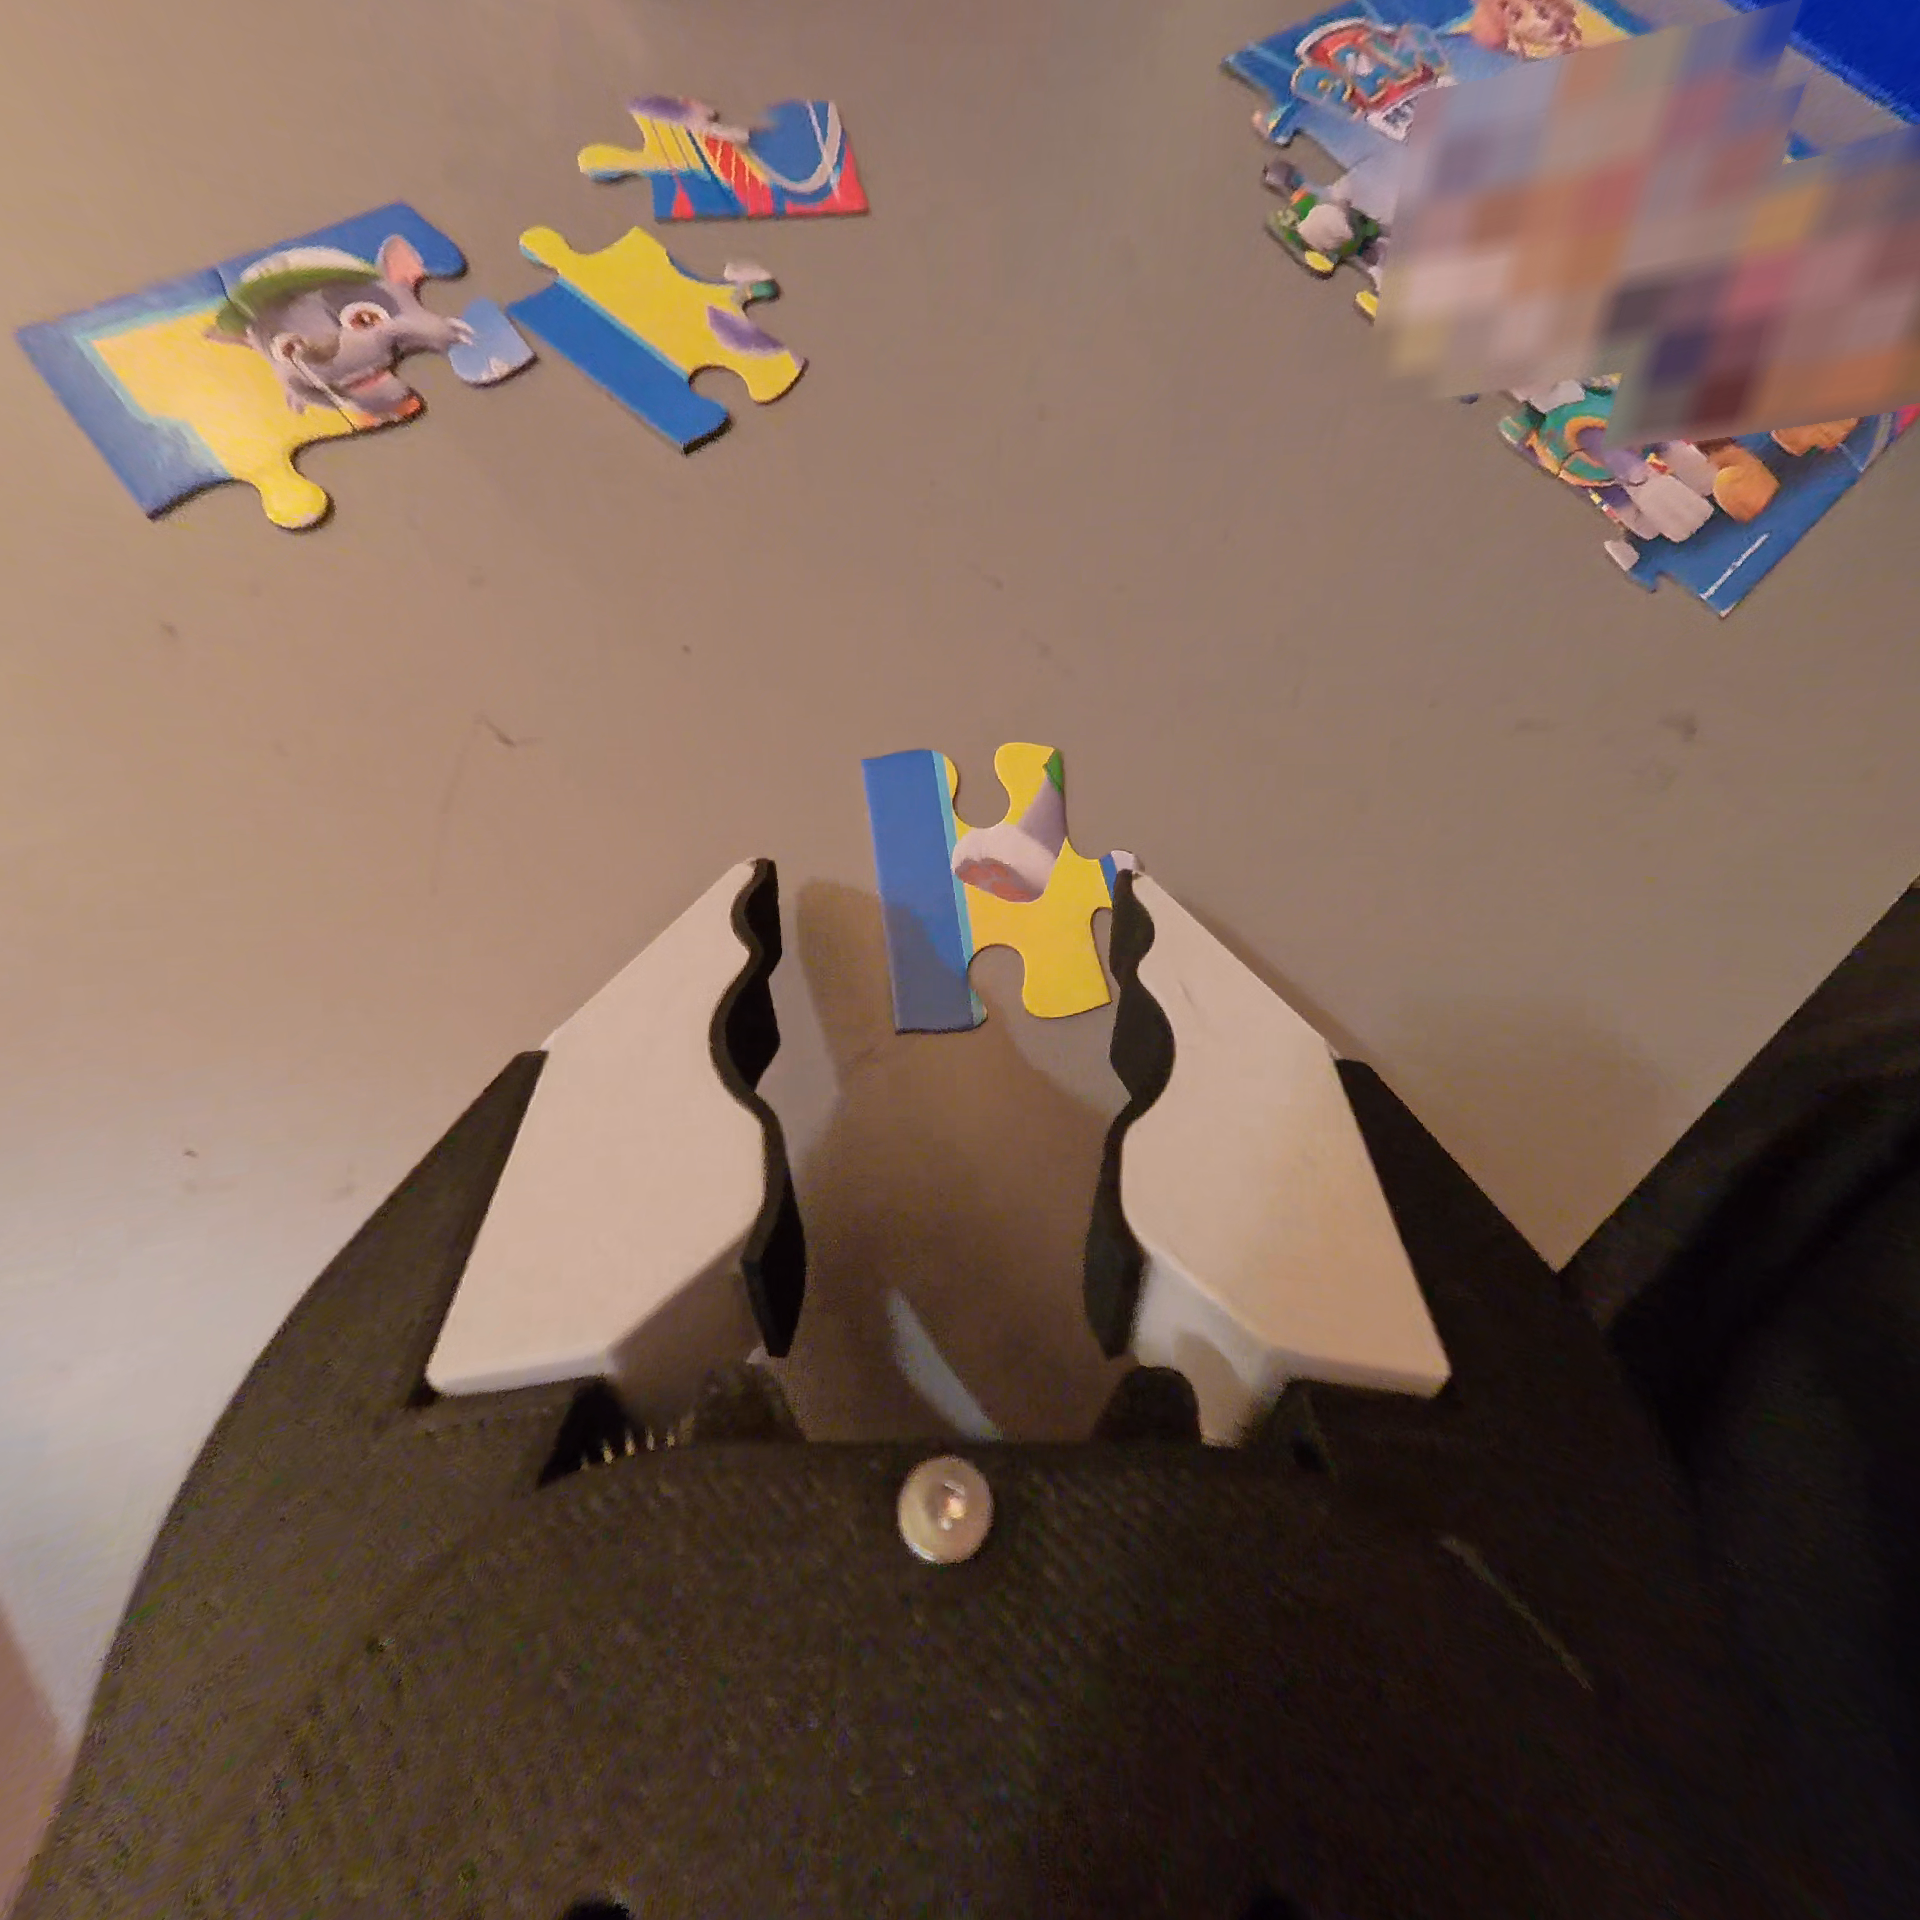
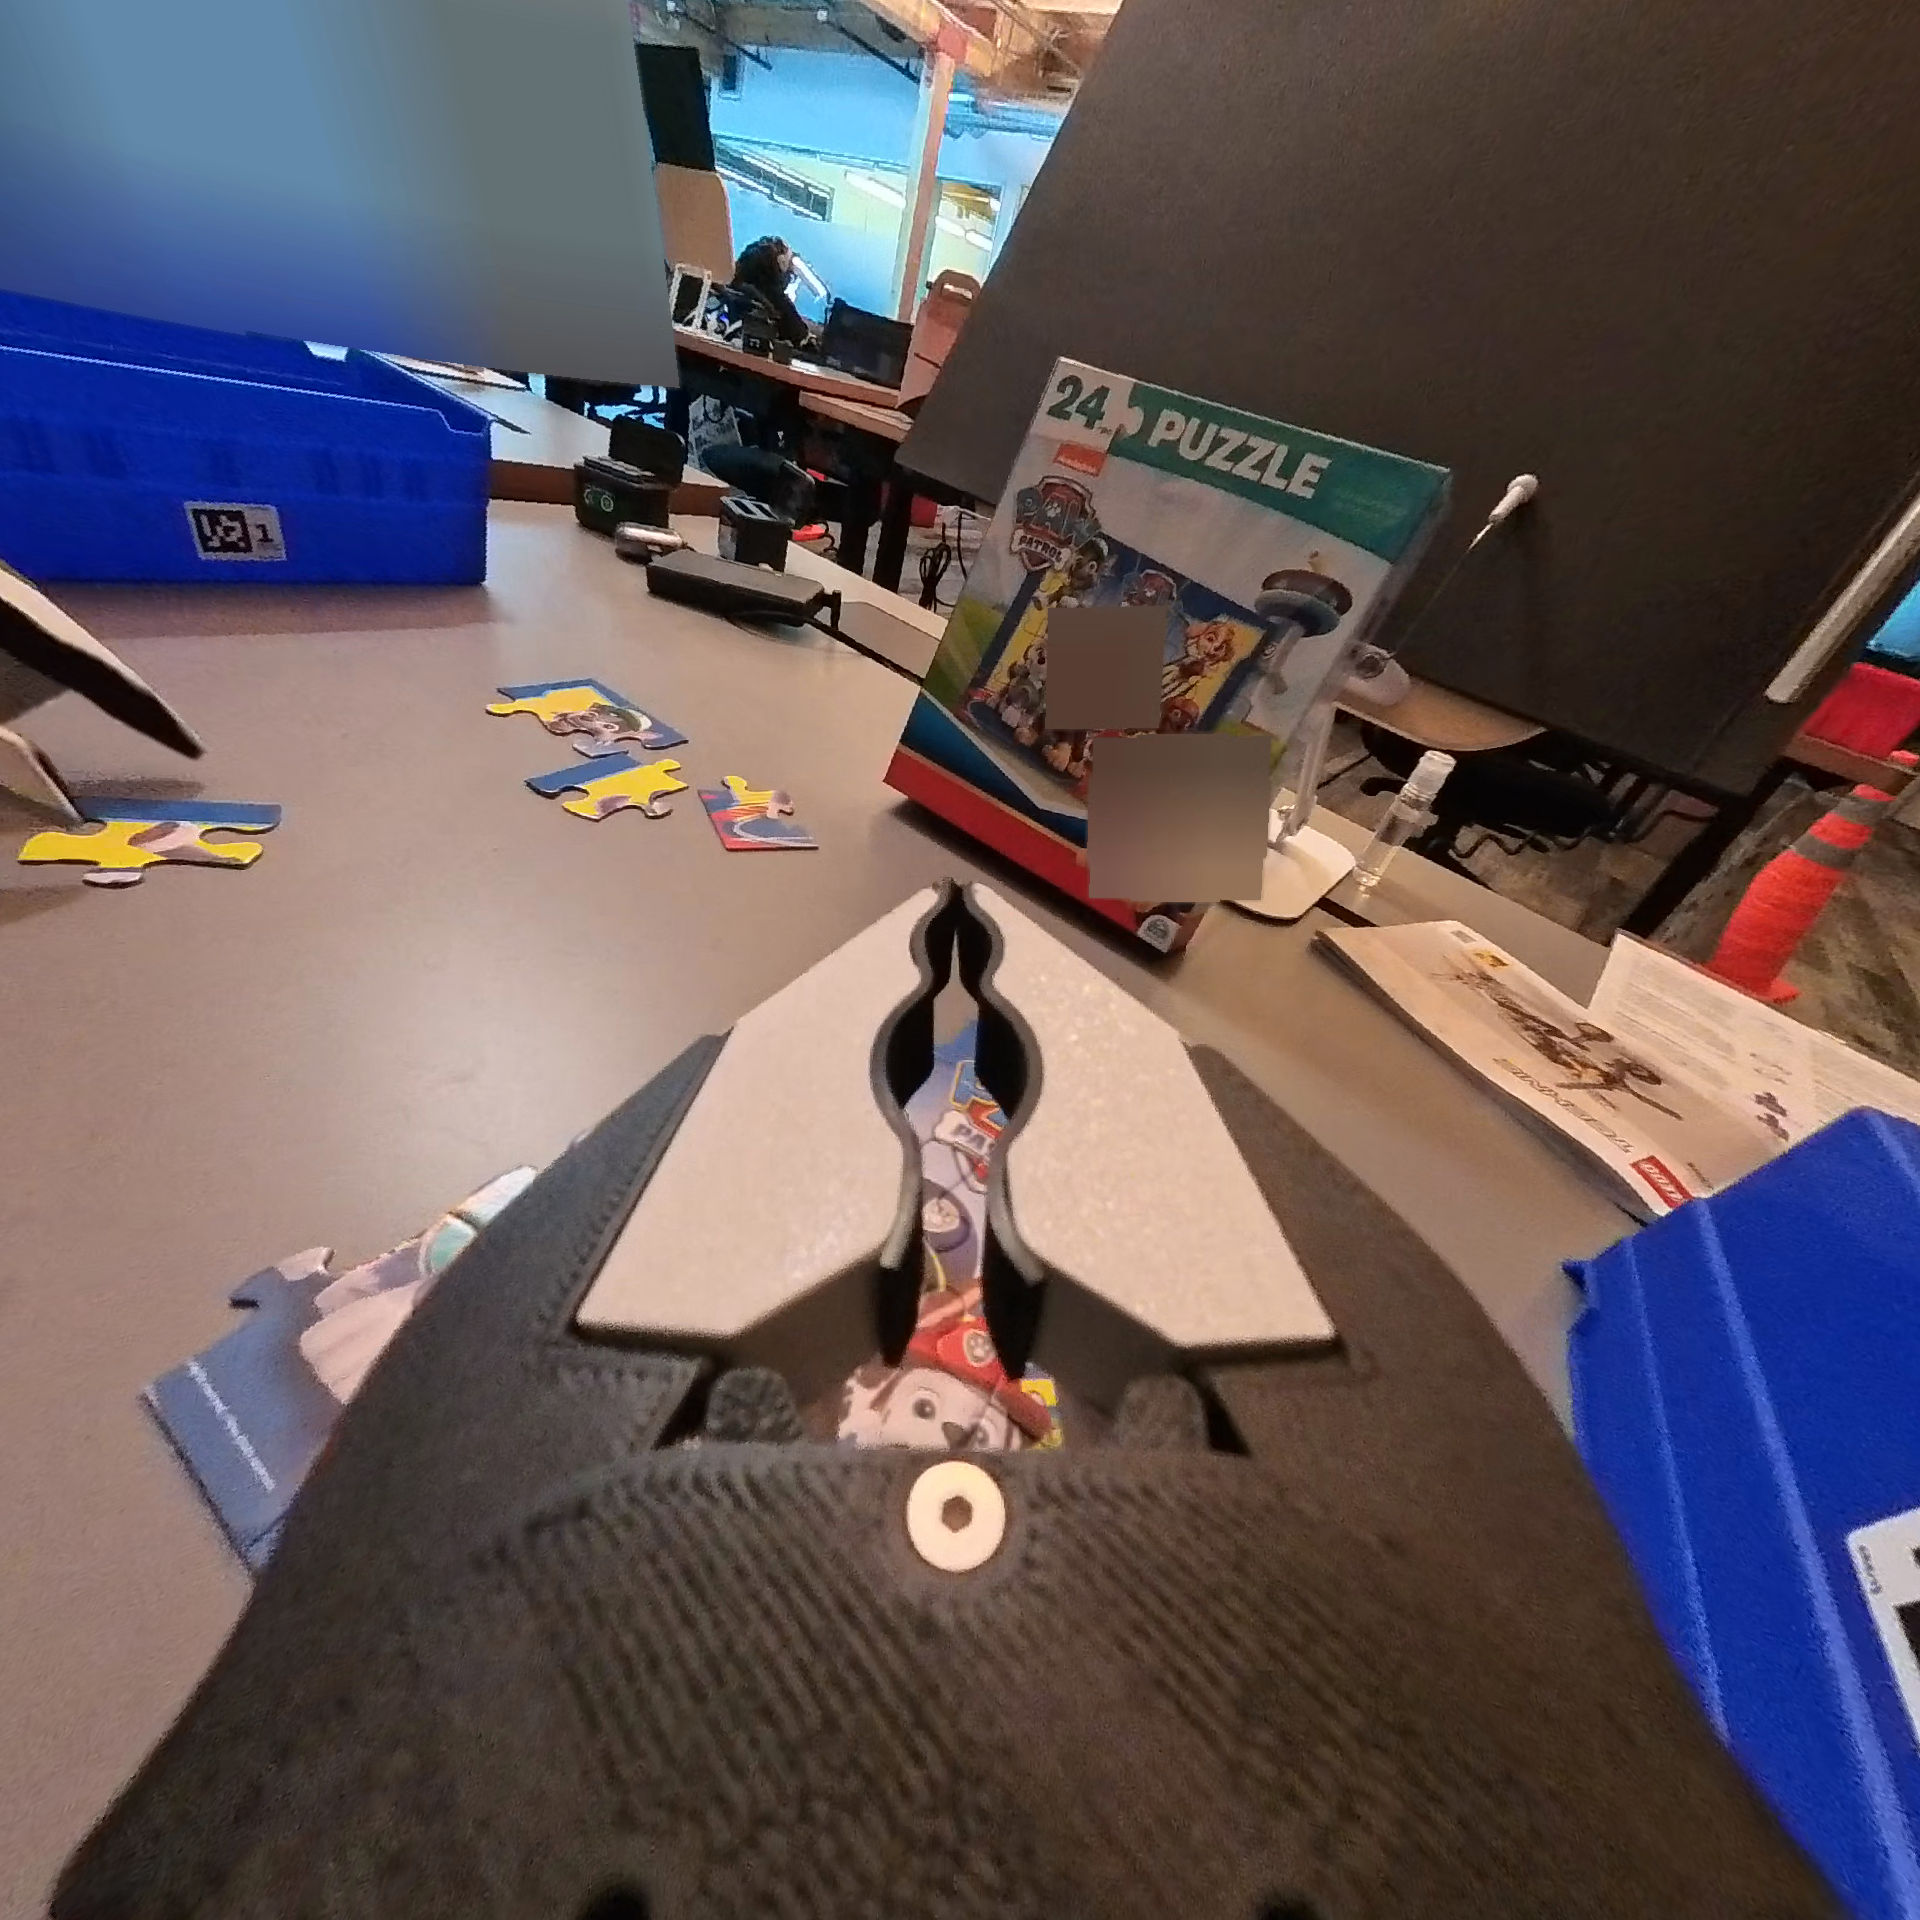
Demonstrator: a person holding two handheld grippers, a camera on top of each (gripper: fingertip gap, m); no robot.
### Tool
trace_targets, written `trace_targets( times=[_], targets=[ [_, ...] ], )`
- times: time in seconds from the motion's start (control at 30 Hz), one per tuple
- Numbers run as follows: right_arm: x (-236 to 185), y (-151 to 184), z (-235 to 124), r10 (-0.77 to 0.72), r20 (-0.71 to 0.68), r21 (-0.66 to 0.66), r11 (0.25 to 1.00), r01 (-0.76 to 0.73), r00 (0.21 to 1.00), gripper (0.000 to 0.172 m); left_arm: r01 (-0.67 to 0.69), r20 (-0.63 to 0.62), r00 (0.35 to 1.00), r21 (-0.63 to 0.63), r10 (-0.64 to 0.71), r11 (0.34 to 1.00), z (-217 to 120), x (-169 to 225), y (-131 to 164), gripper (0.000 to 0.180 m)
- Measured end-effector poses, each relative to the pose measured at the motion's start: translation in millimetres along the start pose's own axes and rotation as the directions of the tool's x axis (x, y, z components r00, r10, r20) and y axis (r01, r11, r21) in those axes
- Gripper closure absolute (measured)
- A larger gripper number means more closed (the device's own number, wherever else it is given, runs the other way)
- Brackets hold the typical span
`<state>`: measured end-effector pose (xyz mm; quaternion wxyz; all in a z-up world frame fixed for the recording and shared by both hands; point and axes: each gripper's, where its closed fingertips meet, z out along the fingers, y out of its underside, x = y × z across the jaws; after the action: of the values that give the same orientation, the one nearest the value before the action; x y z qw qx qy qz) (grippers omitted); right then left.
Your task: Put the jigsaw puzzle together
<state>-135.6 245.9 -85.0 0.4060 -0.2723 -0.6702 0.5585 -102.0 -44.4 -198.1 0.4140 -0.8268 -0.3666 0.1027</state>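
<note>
- Left gripper (image 1: pixel 945 883): jaws stand wide apart and grip nothing. A flat blue-and-yellow cardboard jigsaw piece (image 1: pixel 987 894) lies on the grey tabletop (image 1: pixel 1039 520) at frame centre, between the fingertips; its right edge meets the right pad, the left pad stands clear.
- Upper left of that frame: three further loose cardboard puzzle sections (image 1: pixel 665 332).
- Right gripper (image 2: pixel 951 889): fingertips meet, nothing between them. It hovers over a partly assembled puzzle (image 2: pixel 260 1392) at lower centre.
- Upright colourful puzzle box (image 2: pixel 1164 623): centre right.

L tool (image 1: pixel 945 883) jaws wide apart, angled down; R tool (image 2: pixel 948 889) tips pressed together.
</note>
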Motion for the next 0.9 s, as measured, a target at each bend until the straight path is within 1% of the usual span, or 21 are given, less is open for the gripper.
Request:
trace_targets(
  times=[0.13,0.3,0.4,0.47,0.57,0.73,0.83,0.9],
  targets=[
    [-0.1,1.5,-1.8,0.019,0.005,-0.001,1.0,-0.019,1.0,0.172,-0.01,0.008,1.0,-0.063,0.011,0.998,7.3,-0.3,6.5,0.119],
    [-0.2,3.4,-2.7,0.029,0.001,-0.007,1.0,-0.029,1.0,0.172,-0.05,0.059,0.997,-0.08,0.054,0.996,10.5,-2.9,6.7,0.122],
    [-1.5,5.5,-1.6,0.025,0.001,-0.019,1.0,-0.025,1.0,0.172,-0.059,0.063,0.996,-0.082,0.065,0.995,10.4,-2.4,7.1,0.124],
    [-2.9,7.1,-0.5,0.017,0.002,-0.029,0.999,-0.017,1.0,0.172,-0.054,0.065,0.996,-0.082,0.06,0.995,9.7,-1.7,7.6,0.129],
    [-4.8,9.4,1.1,0.002,0.001,-0.044,0.999,-0.001,1.0,0.172,-0.002,0.065,0.998,-0.073,0.007,0.997,7.6,0.3,8.1,0.136],
    [-6.6,12.6,3.6,-0.015,0.004,-0.065,0.998,0.015,1.0,0.172,0.125,-0.045,0.99,-0.104,-0.13,0.987,-1.2,13.4,10.8,0.136],
    [-7.3,13.7,4.5,-0.022,0.005,-0.072,0.997,0.022,1.0,0.172,0.162,-0.108,0.979,-0.117,-0.175,0.98,-4.3,21.0,12.1,0.136],
    [-7.5,14.5,5.1,-0.025,0.005,-0.077,0.997,0.025,1.0,0.172,0.159,-0.21,0.959,-0.151,-0.189,0.976,-6.3,38.5,14.1,0.139]
  ],
)
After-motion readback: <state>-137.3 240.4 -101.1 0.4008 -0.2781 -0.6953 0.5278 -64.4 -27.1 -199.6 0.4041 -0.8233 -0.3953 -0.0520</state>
